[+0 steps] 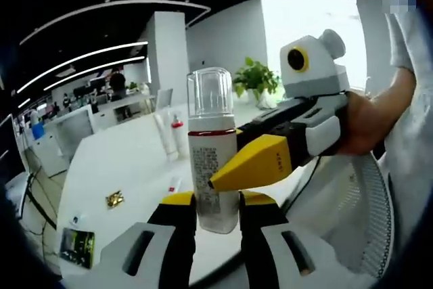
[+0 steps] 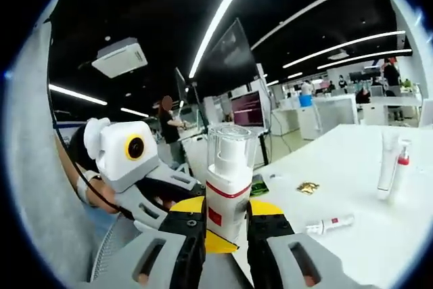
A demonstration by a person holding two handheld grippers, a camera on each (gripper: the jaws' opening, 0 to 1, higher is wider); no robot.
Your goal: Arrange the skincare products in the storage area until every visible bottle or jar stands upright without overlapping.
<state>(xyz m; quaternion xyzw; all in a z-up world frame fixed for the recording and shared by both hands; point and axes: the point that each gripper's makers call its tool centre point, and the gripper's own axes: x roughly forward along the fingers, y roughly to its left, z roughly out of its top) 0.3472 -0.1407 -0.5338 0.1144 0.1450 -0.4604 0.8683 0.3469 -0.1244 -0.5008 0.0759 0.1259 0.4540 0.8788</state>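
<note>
Both hand-held grippers, left (image 1: 216,201) and right (image 2: 226,209), pinch one clear-capped spray bottle (image 1: 214,160); label print unreadable.

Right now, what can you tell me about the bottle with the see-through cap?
The bottle is white plastic with a clear domed cap over a pump top, a red band under the cap and small print down its side. It stands upright in the air above the white table. The left gripper and the right gripper both clamp its lower body between their yellow-tipped fingers.
</note>
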